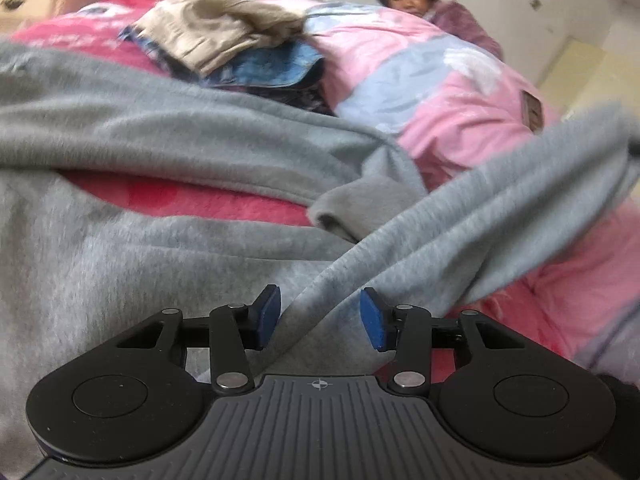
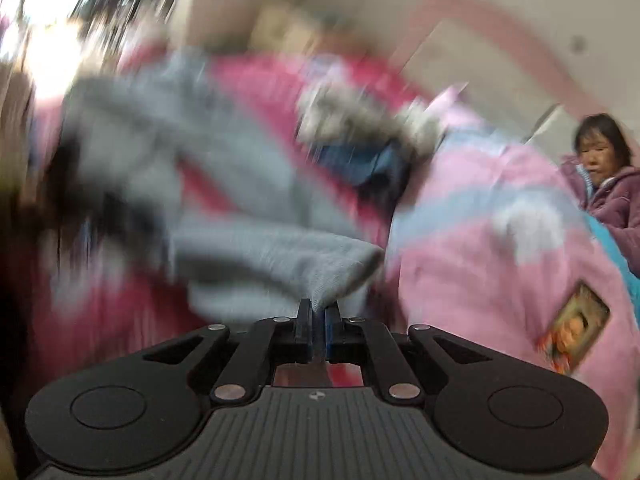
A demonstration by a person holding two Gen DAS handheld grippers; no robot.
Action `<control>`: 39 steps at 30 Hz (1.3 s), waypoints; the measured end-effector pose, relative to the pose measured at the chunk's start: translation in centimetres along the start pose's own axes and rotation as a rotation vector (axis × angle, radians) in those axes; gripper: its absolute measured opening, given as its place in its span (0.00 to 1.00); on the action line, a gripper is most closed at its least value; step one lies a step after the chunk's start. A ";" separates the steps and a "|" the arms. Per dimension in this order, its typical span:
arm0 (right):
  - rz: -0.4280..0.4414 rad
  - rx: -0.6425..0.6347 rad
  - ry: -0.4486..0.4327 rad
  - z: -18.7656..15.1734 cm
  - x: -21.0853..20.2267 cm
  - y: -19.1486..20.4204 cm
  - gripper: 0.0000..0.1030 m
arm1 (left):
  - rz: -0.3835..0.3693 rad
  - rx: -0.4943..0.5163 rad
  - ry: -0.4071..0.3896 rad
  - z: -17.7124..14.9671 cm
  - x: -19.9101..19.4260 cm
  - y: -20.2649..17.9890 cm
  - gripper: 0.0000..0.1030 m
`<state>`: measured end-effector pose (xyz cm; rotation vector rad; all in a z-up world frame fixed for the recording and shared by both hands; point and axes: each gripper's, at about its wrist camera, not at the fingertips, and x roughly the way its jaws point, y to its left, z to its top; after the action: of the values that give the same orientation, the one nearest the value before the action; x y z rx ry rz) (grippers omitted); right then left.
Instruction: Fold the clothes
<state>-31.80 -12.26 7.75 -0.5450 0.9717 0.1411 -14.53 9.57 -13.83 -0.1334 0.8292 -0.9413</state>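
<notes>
Grey garment (image 1: 168, 240) lying rumpled across red blanket (image 1: 200, 196) on bed, not yet folded. Right tool (image 2: 319, 314) pinching garment's edge, jaws clamped together on cloth, view blurring. Left tool (image 1: 320, 318) standing apart, grey fold running between pads, not gripped. Pile (image 1: 240, 52) of other clothes waiting behind, beside pink quilt (image 1: 460, 80). Judging: fold only beginning; most work remaining.
</notes>
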 end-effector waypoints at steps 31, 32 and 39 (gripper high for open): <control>0.210 1.404 0.281 -19.5 6.2 -3.1 0.42 | -0.012 -0.102 0.236 -5.5 -5.8 -0.7 0.46; 0.228 1.468 0.279 -20.1 5.7 -2.9 0.43 | -0.008 -0.148 0.227 -5.5 -5.9 -0.3 0.46; 0.431 1.871 0.226 -23.4 6.4 -0.7 0.51 | -0.031 -0.462 0.201 -5.7 -6.6 2.5 0.47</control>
<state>-45.31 -25.35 -7.52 1.3863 1.0166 -0.4541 -18.84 17.50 -15.13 -0.4574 1.2265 -0.7868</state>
